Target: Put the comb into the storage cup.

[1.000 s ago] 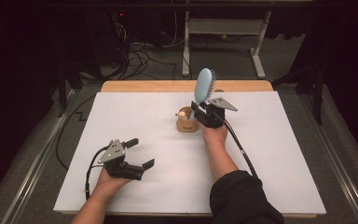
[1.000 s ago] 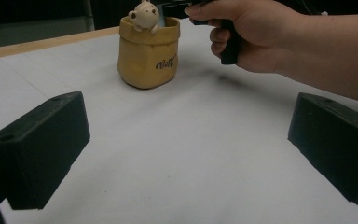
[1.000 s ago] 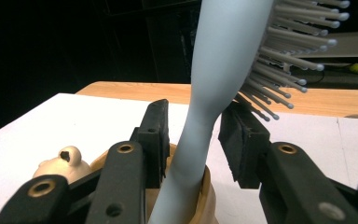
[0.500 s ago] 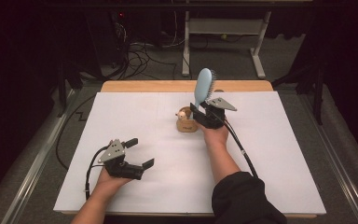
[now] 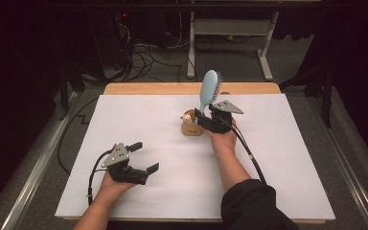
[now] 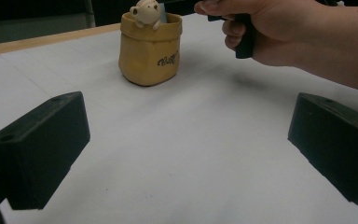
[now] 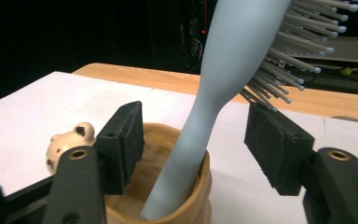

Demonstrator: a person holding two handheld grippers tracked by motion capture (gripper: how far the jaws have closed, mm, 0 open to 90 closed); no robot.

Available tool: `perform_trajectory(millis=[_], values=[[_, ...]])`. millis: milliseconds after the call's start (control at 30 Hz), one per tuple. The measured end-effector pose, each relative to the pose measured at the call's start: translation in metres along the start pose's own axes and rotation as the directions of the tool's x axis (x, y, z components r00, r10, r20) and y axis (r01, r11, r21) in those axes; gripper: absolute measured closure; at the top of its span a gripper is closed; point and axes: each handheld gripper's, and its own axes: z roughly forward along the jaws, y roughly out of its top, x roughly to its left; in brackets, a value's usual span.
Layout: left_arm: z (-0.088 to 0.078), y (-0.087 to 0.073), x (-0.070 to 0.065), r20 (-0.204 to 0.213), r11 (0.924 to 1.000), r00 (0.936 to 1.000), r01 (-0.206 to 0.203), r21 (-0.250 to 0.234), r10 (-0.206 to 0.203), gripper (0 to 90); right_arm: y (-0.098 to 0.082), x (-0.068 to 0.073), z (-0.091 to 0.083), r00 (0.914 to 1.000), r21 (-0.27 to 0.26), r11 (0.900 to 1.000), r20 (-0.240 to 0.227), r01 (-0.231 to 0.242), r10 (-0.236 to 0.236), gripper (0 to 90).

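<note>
While standing handle-down in the yellow cup (image 7: 168, 196), hairbrush (image 7: 223, 79) noted leaning against the rim, head well above it and top-heavy. Right tool (image 7: 200, 140) released: jaws just been opening, now apart on either side of the handle, pads clear of it, brush between them but ungripped. Cup set near the far middle of the white bench (image 5: 287, 158), small bear figure (image 7: 67, 142) on its rim.

Risks judged:
- Tipping: tall brush in a short, light cup; any nudge likely to topple both.
- Snagging: bristles (image 7: 303, 51) close above the right-hand jaw; withdrawal upward or sideways liable to catch them and drag the brush out.
- Clipping the cup rim with the lower jaw on retreat.

Left tool (image 5: 139, 158) wide open, empty, resting well apart near the bench front; no hazard from it.
</note>
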Motion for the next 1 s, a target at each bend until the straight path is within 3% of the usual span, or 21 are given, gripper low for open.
perform_trajectory(millis=[267, 667, 833, 1000], values=[[0.000, 0.000, 0.000, -0.002, 1.0000, 1.0000, 0.001, 0.000, -0.001, 0.0, 0.000, -0.003, -0.004, 0.9999, 0.004, 1.000, 0.006, -0.010, 0.010, 28.2], [0.000, 0.000, 0.001, -0.003, 1.0000, 1.0000, 0.004, 0.003, -0.004, 0.0, 0.003, -0.003, -0.011, 0.9997, 0.015, 1.000, -0.024, -0.005, 0.006, 14.1], [0.000, 0.000, 0.001, -0.005, 1.0000, 1.0000, 0.002, 0.003, -0.002, 0.0, 0.005, -0.002, -0.014, 0.9993, 0.021, 1.000, -0.038, -0.001, 0.002, 0.5], [0.000, 0.000, 0.002, -0.006, 1.0000, 1.0000, 0.002, 0.005, -0.002, 0.0, 0.005, -0.002, -0.022, 0.9995, 0.010, 1.000, -0.030, 0.013, -0.013, 0.2]])
